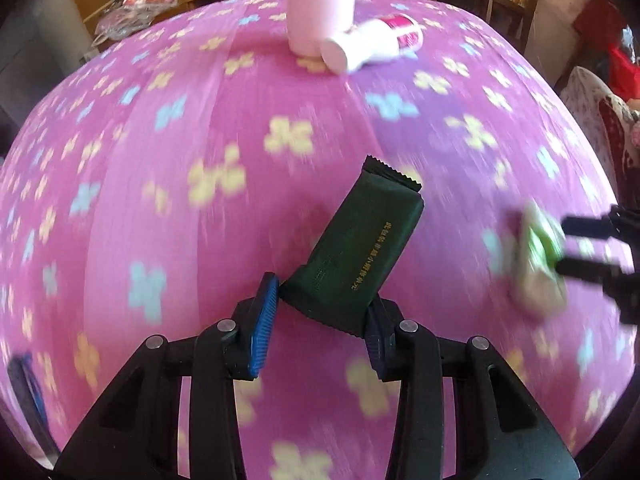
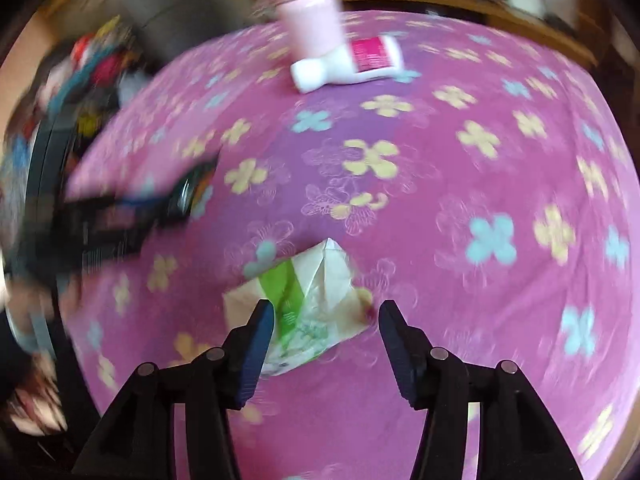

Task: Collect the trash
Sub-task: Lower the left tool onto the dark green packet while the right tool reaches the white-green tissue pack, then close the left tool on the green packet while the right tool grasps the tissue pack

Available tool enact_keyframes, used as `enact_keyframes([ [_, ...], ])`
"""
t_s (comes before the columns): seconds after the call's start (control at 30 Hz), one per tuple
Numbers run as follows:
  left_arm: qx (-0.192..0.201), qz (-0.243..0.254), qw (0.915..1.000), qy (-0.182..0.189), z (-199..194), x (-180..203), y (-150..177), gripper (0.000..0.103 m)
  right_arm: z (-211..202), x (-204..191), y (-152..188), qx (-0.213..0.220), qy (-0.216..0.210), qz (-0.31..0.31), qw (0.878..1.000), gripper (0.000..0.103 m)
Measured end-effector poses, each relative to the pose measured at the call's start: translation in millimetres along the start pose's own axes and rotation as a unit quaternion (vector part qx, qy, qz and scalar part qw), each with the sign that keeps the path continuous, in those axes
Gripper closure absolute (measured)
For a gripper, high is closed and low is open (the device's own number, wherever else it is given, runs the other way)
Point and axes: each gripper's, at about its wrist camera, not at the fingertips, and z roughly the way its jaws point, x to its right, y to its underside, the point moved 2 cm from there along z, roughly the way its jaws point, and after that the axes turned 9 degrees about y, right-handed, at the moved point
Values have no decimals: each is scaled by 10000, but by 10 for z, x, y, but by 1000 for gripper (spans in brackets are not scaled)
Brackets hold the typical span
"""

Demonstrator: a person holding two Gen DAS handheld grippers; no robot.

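Closest to my left camera is the left gripper (image 1: 322, 312), its blue-padded fingers (image 1: 262, 322) pinched on the lower end of a dark green wrapper (image 1: 356, 248) with gold lettering. The wrapper sticks up and away from the jaws, tilted to the right, its serrated top edge clear of the pink floral tablecloth (image 1: 160, 184) beneath it. The cloth is smeared with motion blur, so I can't read fine detail there.

On my right camera, the right gripper (image 2: 326, 338) is spread wide, with a crumpled white-and-green wrapper (image 2: 308, 300) lying on the tablecloth (image 2: 480, 160) between the fingers. The left finger (image 2: 256, 352) overlaps the wrapper's edge; whether it actually touches I cannot tell. The right finger stands apart from it. The same wrapper (image 1: 540, 260) shows blurred at the right of the left view, just in front of the right gripper's dark fingers (image 1: 588, 226).

At the far side of the table I see a pale pink bottle (image 1: 320, 4) standing upright, and a white bottle with a magenta label (image 1: 372, 42) lying on its side right against the pink one's base. Both appear in the right view too: the pink bottle (image 2: 312, 12) and the toppled white one (image 2: 348, 62).

The left gripper's body (image 2: 120, 216) crosses the left of the right view, heavily blurred
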Motion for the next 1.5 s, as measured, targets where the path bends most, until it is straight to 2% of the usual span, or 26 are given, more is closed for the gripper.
enact_keyframes([
  [0.13, -2, 3, 10000, 85, -86, 119, 211, 63, -126, -57, 181, 68, 128, 713, 9974, 44],
  [0.17, 20, -1, 9998, 183, -114, 134, 237, 62, -143, -93, 177, 82, 80, 880, 9961, 44],
  [0.23, 93, -38, 9993, 354, -172, 147, 274, 54, -199, -115, 194, 208, 80, 1328, 9909, 42],
  [0.27, 129, -86, 9989, 453, -205, 144, 297, 51, -206, -121, 183, 292, 193, 1571, 9870, 37],
  [0.4, 167, -214, 9967, 766, -307, 143, 363, 50, -67, -237, 114, 163, 173, 2072, 9780, 34],
  [0.53, 276, -159, 9964, 789, -441, 120, 423, 50, 43, -380, 9, 182, 585, 2027, 9773, 32],
  [0.73, 325, 10, 9971, 682, -503, 78, 450, 47, 139, -563, -84, 235, 961, 1123, 9887, 32],
  [0.83, 267, 66, 9973, 681, -418, 70, 417, 46, 115, -490, -18, 88, 1235, 880, 9884, 32],
  [0.97, 138, -59, 9967, 797, -257, 49, 337, 46, 2, -290, 74, 101, 1602, 820, 9836, 32],
  [1.0, 104, -102, 9964, 835, -209, 46, 311, 46, -17, -229, 87, 101, 1605, 896, 9829, 32],
  [1.07, 29, -181, 9956, 923, -135, 52, 271, 46, -65, -145, 102, 104, 1301, 1064, 9857, 32],
  [1.13, 115, -217, 9955, 915, -119, 77, 245, 46, -120, -94, 106, 129, 932, 1296, 9871, 32],
  [1.17, 110, -219, 9957, 897, -111, 94, 240, 46, -146, -90, 88, 193, 864, 1430, 9858, 29],
  [1.27, 71, -215, 9944, 1032, -125, 153, 253, 46, -180, -136, 26, 402, 803, 1464, 9851, 24],
  [1.37, 65, -157, 9943, 1051, -159, 181, 292, 46, -83, -185, -60, 364, 1032, 1384, 9843, 24],
  [1.5, 24, -30, 9964, 853, -130, 222, 307, 46, 103, -212, -137, 223, 908, 1451, 9850, 24],
])
